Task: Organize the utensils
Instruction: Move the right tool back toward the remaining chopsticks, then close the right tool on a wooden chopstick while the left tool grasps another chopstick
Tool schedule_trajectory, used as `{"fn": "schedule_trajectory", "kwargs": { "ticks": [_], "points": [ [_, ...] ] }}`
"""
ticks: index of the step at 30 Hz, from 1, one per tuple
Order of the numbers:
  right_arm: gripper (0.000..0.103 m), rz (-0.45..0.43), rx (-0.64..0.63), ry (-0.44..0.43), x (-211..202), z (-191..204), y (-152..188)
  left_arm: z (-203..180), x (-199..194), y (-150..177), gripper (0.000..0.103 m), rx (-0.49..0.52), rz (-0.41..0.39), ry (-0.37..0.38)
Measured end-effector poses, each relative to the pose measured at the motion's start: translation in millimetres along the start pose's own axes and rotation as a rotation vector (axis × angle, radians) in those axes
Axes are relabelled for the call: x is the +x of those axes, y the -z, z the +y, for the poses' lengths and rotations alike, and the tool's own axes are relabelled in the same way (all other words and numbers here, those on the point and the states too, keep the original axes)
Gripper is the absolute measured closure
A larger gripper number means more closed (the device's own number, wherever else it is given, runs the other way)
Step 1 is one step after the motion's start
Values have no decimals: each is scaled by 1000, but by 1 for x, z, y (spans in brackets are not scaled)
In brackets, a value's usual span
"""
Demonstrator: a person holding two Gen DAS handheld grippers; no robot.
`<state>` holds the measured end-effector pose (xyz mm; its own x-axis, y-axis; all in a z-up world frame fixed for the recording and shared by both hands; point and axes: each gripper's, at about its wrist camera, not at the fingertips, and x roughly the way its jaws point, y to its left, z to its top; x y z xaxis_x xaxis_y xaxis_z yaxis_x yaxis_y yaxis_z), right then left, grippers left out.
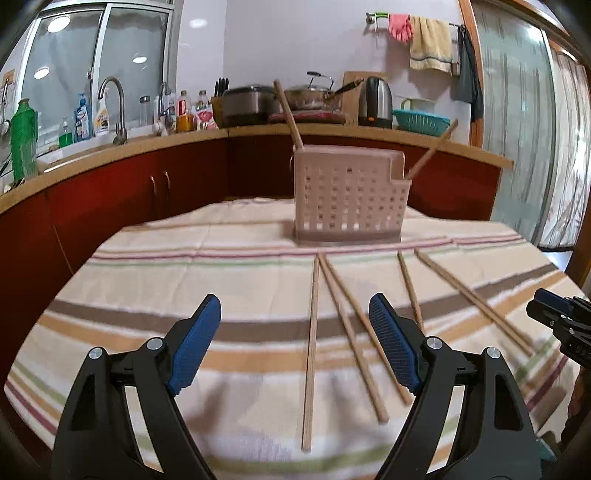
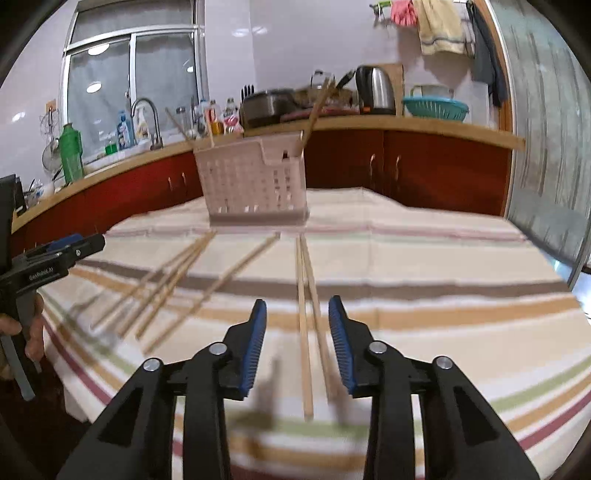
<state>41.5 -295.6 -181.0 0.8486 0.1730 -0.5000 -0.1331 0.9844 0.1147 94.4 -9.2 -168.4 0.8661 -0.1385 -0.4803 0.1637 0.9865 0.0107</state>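
My jaws carry blue ribbed pads [image 1: 195, 343] on black frames. The cloth on the bench [image 1: 184, 280] is cream, striped in brown, tan, pale green and dull red. The chopsticks [image 1: 312, 354] are light wood-brown. The slotted utensil basket [image 1: 347, 199] is pale pink. Behind stand dark red cabinets [image 1: 118, 195] under a tan countertop [image 1: 177, 142], with a teal colander [image 1: 421, 122], a green bottle [image 1: 24, 140], a pink glove [image 1: 400, 26] and a yellow towel [image 1: 430, 44].

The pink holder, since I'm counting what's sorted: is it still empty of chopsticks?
No: in the left wrist view the pink holder already has chopsticks leaning out, one at its left and one at its right.
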Motion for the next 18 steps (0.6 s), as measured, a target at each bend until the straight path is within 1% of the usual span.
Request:
{"fn": "schedule_trajectory", "kwargs": {
  "ticks": [2, 5, 10, 12, 14, 15, 17, 18],
  "points": [
    [73, 22, -2, -11, 3, 0, 10, -1, 0, 9, 23, -3, 16, 0],
    [76, 50, -1, -18, 8, 0, 21, -3, 3, 20, 25, -8, 51, -2],
    [77, 75, 16, -8, 13, -4, 30, -7, 5, 30, 26, 2, 82, -1],
    [80, 85, 17, -4, 15, -5, 32, -7, 7, 33, 30, 5, 95, 2],
    [87, 84, 13, 1, 15, -4, 34, -8, 11, 36, 34, 7, 119, 4],
    [88, 85, 13, -2, 15, -4, 34, -8, 13, 37, 37, 7, 127, 6],
    [95, 88, 12, -13, 16, -1, 34, -8, 18, 41, 44, 5, 157, 12],
    [95, 88, 8, -16, 17, 0, 34, -7, 20, 43, 44, 3, 168, 14]
  ]
}}
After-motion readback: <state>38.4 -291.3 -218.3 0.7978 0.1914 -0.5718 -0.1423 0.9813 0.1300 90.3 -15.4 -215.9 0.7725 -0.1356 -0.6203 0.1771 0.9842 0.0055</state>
